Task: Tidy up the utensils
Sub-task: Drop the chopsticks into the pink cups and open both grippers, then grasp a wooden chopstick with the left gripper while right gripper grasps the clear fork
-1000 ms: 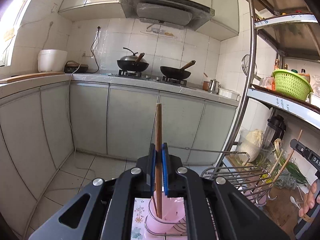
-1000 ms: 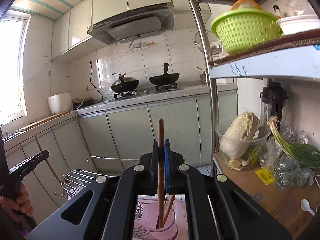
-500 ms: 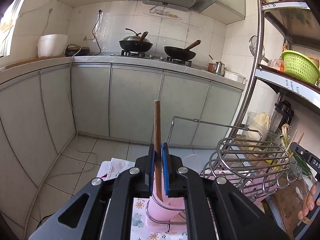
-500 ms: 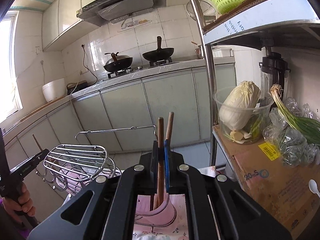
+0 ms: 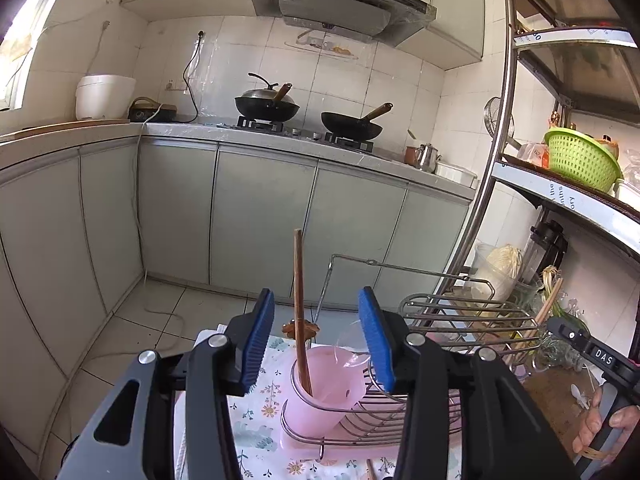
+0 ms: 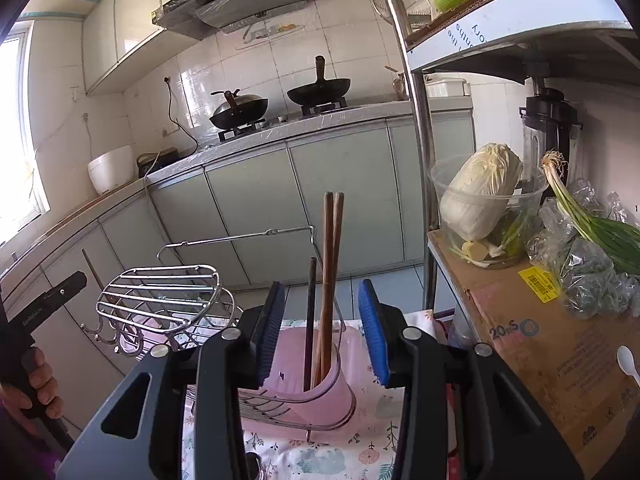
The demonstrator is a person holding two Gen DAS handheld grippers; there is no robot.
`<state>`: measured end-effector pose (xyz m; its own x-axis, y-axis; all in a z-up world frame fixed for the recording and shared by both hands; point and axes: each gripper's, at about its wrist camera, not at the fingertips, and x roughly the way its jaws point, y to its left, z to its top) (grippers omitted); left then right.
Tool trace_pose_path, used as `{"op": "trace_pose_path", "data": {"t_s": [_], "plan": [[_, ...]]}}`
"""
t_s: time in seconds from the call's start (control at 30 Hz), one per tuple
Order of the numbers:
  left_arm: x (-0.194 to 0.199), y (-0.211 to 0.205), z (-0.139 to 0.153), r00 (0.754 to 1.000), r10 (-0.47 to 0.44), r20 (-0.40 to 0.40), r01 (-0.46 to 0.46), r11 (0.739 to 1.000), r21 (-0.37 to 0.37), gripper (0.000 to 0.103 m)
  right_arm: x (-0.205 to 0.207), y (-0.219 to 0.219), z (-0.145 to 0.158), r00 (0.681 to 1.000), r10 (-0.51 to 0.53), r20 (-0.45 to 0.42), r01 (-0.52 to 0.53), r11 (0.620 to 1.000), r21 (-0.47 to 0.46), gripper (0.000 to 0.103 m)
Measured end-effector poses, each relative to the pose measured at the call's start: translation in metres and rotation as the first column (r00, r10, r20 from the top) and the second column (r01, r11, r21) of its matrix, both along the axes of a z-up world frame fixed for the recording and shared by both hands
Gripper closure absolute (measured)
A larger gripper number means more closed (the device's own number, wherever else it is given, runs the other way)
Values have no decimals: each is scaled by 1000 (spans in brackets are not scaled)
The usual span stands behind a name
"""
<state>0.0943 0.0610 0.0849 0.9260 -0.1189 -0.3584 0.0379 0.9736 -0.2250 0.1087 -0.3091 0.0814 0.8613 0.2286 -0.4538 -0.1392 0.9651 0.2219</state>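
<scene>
In the left wrist view my left gripper (image 5: 316, 340) is open and empty. A brown chopstick (image 5: 299, 300) stands free between its blue pads in a pink cup (image 5: 320, 396) held by a wire dish rack (image 5: 420, 412). In the right wrist view my right gripper (image 6: 322, 330) is open and empty. Three chopsticks (image 6: 330, 280) stand in another pink cup (image 6: 320, 400) at the rack's right end. My right gripper's body also shows at the left wrist view's right edge (image 5: 592, 356), my left one at the right wrist view's left edge (image 6: 44, 300).
The rack sits on a floral cloth (image 6: 340, 456). A raised wire shelf (image 6: 160, 292) tops the rack. To the right stands a metal shelf unit (image 6: 420, 160) with a cardboard box (image 6: 540, 340), cabbage bowl (image 6: 484, 208), scallions (image 6: 592, 220) and a white spoon (image 6: 626, 360). Counter and stove lie behind.
Both grippers have opened and let go of their chopsticks, which now stand in the pink cups. Both grippers have drawn back a little.
</scene>
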Motion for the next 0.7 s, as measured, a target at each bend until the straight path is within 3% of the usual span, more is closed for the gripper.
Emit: {"op": "trace_pose_path", "data": {"t_s": [0.3, 0.5, 0.7], "plan": [[-44, -6, -3, 998, -57, -15, 57, 998, -32, 59, -45, 6, -6, 1000, 22, 13, -22, 1000, 4, 64], [-64, -19, -23, 992, -101, -69, 99, 995, -35, 59, -69, 14, -24, 999, 47, -24, -47, 999, 4, 64], [-69, -32, -56, 974, -149, -172, 140, 988, -61, 59, -85, 21, -53, 993, 69, -100, -68, 998, 13, 64]]}}
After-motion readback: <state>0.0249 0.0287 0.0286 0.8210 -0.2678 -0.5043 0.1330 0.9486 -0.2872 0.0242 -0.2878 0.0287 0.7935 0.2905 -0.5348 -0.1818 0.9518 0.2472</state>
